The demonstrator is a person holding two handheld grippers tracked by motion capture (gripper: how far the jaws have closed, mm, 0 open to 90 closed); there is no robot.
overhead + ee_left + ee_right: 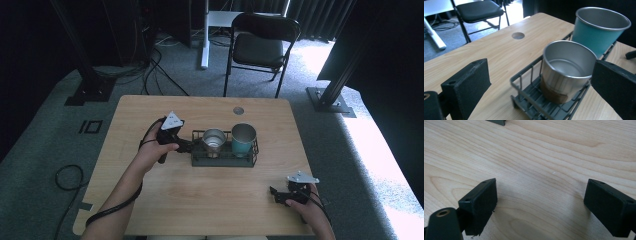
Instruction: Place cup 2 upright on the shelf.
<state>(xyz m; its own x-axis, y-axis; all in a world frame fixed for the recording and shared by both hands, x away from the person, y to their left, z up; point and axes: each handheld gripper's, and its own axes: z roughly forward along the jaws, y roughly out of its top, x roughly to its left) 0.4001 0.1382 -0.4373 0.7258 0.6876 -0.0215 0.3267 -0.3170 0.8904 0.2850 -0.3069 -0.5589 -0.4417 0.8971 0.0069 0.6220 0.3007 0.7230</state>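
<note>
Right gripper point(278, 195) spread over bare table point(210, 200), left gripper point(539, 82) spread beside steel cup point(566, 70), teal cup point(599, 30) behind.

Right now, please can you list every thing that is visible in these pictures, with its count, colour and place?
Table: one, light wood, centre, with a round hole near its far edge.
Wire rack: one, dark grey, middle of the table.
Steel cup: one, silver, upright in the rack's left end.
Teal cup: one, teal with a silver rim, upright in the rack's right end.
Chair: one, black, on the floor beyond the table.
Cables: several, black, on the grey floor.
Left gripper: black, open, at the rack's left end, jaws either side of the steel cup.
Right gripper: black, open, low over bare table at the near right.
</note>
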